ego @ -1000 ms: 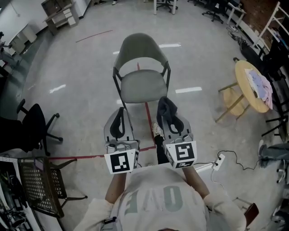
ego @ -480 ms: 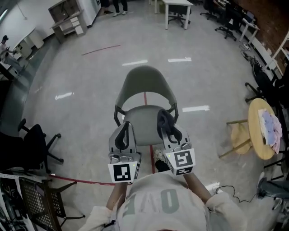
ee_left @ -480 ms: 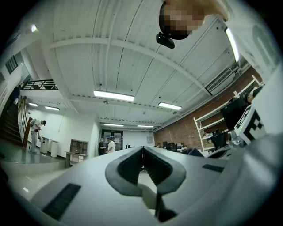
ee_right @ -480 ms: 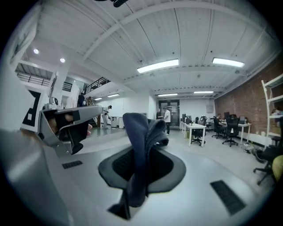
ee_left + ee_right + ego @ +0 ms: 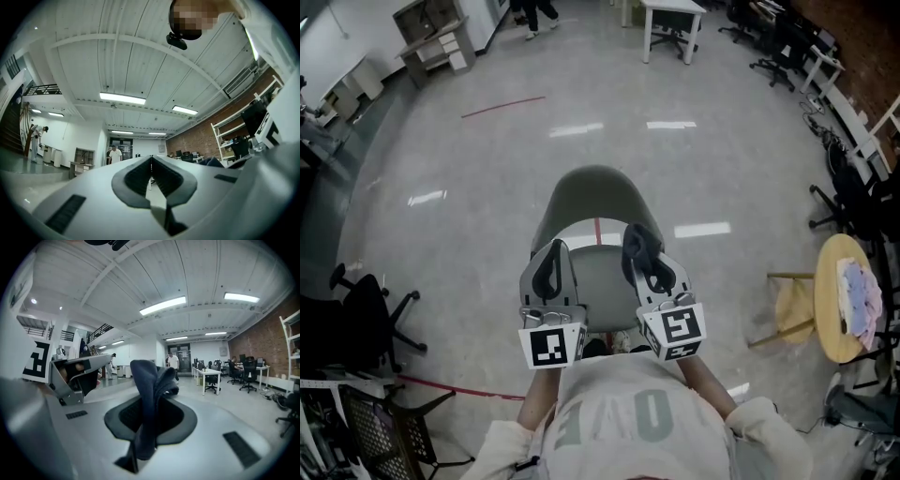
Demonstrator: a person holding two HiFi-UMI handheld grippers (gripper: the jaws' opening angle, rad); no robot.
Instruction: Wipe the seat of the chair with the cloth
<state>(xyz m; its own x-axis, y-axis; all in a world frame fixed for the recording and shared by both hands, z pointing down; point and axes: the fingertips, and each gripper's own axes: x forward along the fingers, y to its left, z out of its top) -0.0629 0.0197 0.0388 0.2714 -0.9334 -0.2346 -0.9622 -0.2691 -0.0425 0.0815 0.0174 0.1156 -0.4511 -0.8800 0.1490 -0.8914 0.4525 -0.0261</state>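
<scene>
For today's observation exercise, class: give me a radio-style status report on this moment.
Left gripper shut, empty. Right gripper shut on dark cloth, cloth end up, over chair seat. Wiping not begun. Nothing seen on seat.

The right tongs (image 5: 151, 420) clamp a dark blue cloth (image 5: 146, 380), whose folds stand upright between the jaws, drooping rightward on top
</scene>
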